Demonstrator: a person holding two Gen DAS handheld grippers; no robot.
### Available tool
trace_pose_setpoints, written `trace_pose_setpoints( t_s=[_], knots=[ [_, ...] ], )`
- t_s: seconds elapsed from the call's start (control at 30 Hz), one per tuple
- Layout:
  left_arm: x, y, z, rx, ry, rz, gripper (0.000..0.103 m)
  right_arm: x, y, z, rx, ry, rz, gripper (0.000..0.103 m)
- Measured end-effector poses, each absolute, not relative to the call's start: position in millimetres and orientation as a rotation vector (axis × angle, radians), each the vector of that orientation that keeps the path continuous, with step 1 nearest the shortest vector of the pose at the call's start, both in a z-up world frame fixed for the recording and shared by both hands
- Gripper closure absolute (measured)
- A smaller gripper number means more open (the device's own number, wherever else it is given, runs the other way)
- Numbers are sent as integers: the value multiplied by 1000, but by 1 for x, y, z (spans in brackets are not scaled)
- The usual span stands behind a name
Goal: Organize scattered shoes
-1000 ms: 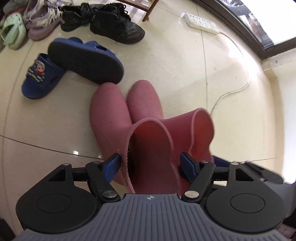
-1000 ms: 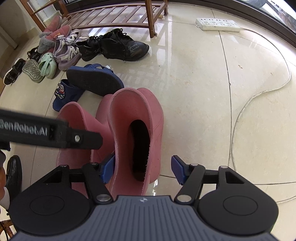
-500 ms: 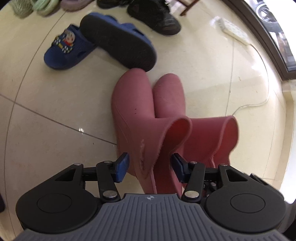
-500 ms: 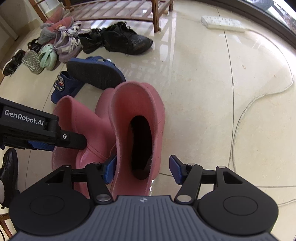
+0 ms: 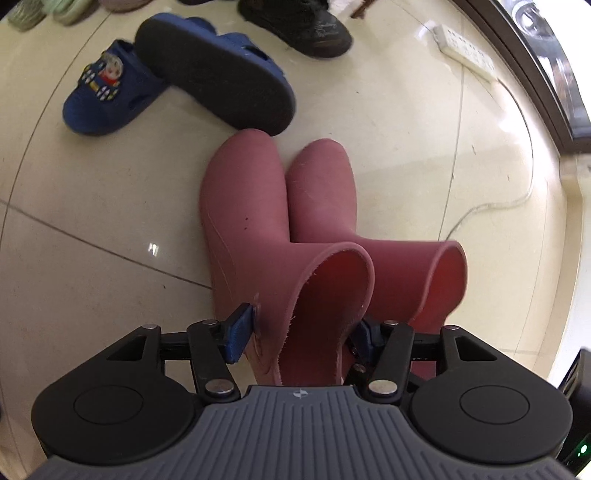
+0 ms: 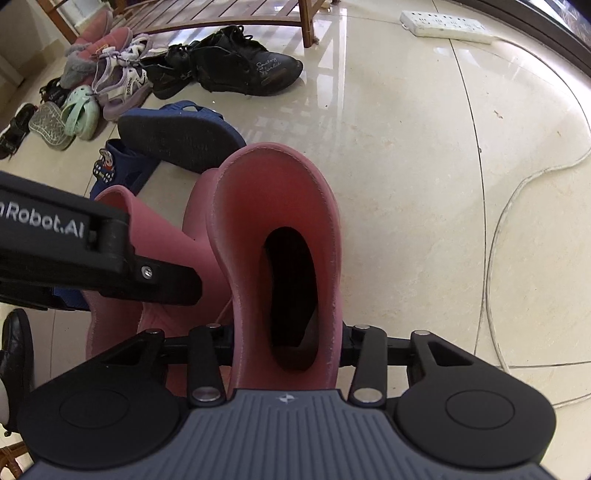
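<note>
Two pink rain boots stand side by side on the shiny floor. The blue sandal (image 5: 218, 70) lying sole-up is the marker here: the boots' toes point at it, and the toe of the left pink boot (image 5: 243, 206) almost touches it. The right pink boot (image 6: 280, 236) stands just beside the left one, on the side away from the little blue cartoon sandal (image 5: 107, 96).

A second ago each tool had its blue pads spread wide on both sides of a boot top. Now both tools have come lower over the boots. The left tool (image 5: 301, 332) squeezed in and is now letting out a little; its one blue pad touches the boot's wall, and the boot top looks squashed narrow between the pads. The right tool (image 6: 286, 341) is closing. The right boot's top fills the gap, and its sides look pressed in.

So both boots look caught at the top, one in each tool. I think the next step is to lift the pair together and carry them past the blue sandal to the wooden shoe rack (image 6: 207, 14). The soft tops may bend or slip when lifted.
</note>
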State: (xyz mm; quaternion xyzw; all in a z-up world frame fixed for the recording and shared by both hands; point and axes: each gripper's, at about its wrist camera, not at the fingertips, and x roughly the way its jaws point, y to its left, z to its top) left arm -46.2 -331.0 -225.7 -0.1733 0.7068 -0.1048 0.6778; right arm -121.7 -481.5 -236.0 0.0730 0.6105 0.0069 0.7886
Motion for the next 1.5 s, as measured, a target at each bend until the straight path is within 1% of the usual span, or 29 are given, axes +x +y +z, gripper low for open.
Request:
trace_pose_setpoints(
  t_s=[0.1,0.13,0.2,0.23,0.27,0.3,0.33,0.47,0.57,0.73,1.23,1.3,1.4,1.47,1.5],
  knots=[
    [-46,-335,-239,-372,1617,-223,46,-122,-481,-238,159,1312,16,57],
    [-46,-335,-241,-371,1621,-220,49,-122,-481,-238,157,1312,16,58],
    [-47,-335,-249,-363,1626,-219,59,-121,-480,-240,149,1310,14,62],
    [-48,-334,-253,-359,1629,-218,68,-121,-479,-241,142,1308,11,65],
    [-48,-334,-257,-355,1632,-217,78,-121,-478,-243,137,1303,4,69],
    [-49,-332,-259,-344,1624,-220,83,-121,-478,-243,135,1295,-5,73],
    [-49,-333,-259,-312,1615,-228,90,-122,-478,-243,134,1288,-14,82],
    [-55,-346,-252,-195,1550,-317,91,-128,-486,-241,177,1253,-50,87],
    [-57,-361,-245,-159,1514,-386,92,-133,-496,-235,188,1222,-84,88],
    [-62,-392,-245,-117,1495,-484,91,-141,-516,-227,160,1196,-151,88],
    [-73,-496,-255,-64,1498,-681,91,-160,-598,-234,171,1188,-347,88],
    [-74,-501,-258,-57,1499,-688,91,-162,-604,-235,175,1189,-362,87],
    [-76,-508,-264,-34,1503,-698,89,-167,-612,-243,190,1201,-373,83],
    [-77,-508,-265,-32,1491,-703,86,-172,-613,-245,200,1197,-376,76],
    [-78,-508,-266,-33,1494,-699,85,-174,-613,-246,200,1192,-380,76]
  ],
)
